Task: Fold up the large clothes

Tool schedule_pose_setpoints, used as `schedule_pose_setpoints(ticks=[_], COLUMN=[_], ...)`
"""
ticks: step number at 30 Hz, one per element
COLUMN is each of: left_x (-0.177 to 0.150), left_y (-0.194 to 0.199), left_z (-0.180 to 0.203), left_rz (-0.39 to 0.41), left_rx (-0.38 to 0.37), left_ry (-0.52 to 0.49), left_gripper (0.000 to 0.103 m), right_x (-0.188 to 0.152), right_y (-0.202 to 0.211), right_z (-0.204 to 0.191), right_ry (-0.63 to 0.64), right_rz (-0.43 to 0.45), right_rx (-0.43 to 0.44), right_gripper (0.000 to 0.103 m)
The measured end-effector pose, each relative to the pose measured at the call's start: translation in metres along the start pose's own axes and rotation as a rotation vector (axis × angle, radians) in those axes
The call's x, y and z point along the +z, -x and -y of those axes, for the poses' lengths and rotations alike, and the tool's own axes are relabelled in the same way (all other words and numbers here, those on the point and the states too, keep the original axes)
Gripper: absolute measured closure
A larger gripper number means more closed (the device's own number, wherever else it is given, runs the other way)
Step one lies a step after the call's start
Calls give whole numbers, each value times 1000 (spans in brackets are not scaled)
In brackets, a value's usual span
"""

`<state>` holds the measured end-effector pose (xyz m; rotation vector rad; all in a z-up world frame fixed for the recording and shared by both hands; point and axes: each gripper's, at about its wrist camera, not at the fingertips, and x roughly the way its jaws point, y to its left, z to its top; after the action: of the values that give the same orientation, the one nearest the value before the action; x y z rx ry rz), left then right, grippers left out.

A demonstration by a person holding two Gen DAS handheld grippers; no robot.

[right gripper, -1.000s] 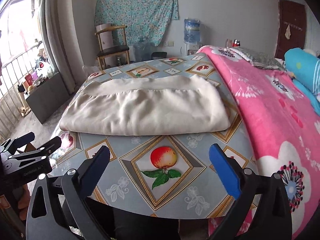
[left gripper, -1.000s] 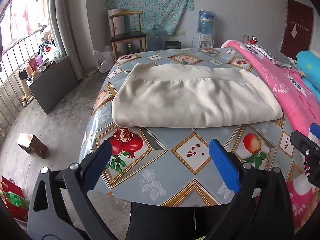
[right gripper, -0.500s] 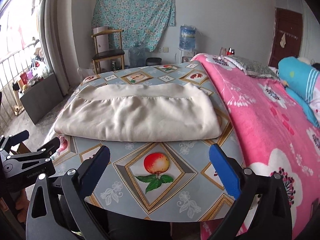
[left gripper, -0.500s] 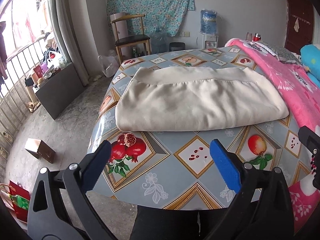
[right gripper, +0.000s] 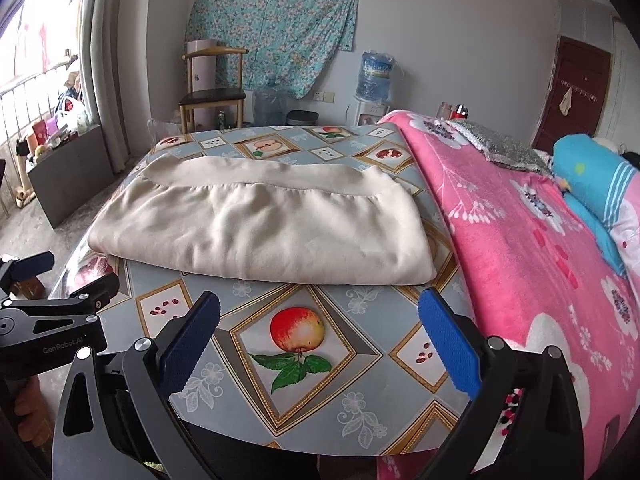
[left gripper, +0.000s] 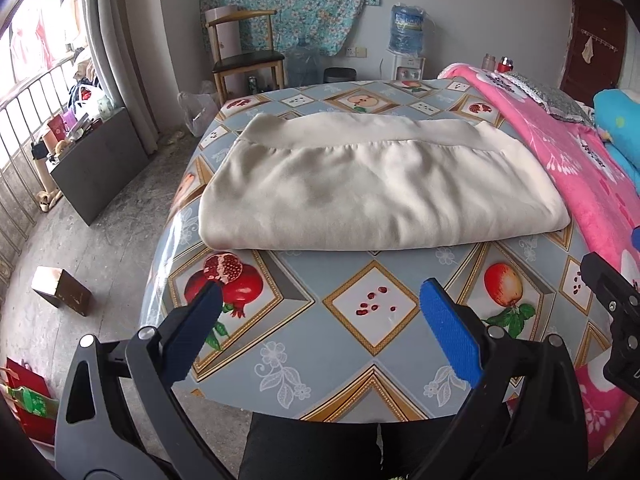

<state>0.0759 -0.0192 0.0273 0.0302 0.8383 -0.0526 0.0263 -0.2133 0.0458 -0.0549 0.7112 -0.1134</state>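
Here the cream garment lies folded into a wide, thick rectangle across the middle of the table, with its banded hem toward the far edge and its rounded fold toward the near edge, where you stand. Its right end comes close to the pink blanket that covers the right side of the table. Your left gripper and your right gripper both hover above the near edge, well apart from the cloth; the jaws of each stand wide apart and carry nothing. I judge the fabric to be soft and limp, rather thick, not heavy, and it will sag and bend as soon as you lift it. The tablecloth looks glossy, so the bundle may slide when you pull on it. If one more fold is wanted, take hold at the two near corners, or at one short end with one gripper on each corner, and pinch all the layers together, because a grip on the top layer only will open the bundle. How many layers are inside you cannot see, and sleeves or legs are tucked out of sight, so the kind of garment stays unclear. The near rim of the table is partly hidden behind the gripper arms.
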Motion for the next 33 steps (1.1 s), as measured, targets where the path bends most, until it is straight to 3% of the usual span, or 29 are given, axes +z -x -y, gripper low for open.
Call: schedule_pose_setpoints(ticks=[8, 13, 17, 24, 33], left_x=[5, 5, 7, 12, 9], left_y=[-20, -38, -52, -61, -58], left_z=[-6, -8, -14, -20, -19], left_rz=[8, 17, 4, -1, -28], left_rx=[-89, -36, -42, -66, -75], left_ry=[21, -32, -44, -6, 16], left_gripper=[8, 8, 8, 8, 8], right_x=[2, 3, 1, 2, 1], right_y=[-21, -48, -68, -82, -73], right_z=[21, 43, 57, 50, 34], right_ry=[-62, -143, -212, -222, -179], right_rz=[-22, -81, -138, -173, -164], right_rx=[21, -4, 41, 131, 149], right_gripper=[6, 6, 6, 6, 6])
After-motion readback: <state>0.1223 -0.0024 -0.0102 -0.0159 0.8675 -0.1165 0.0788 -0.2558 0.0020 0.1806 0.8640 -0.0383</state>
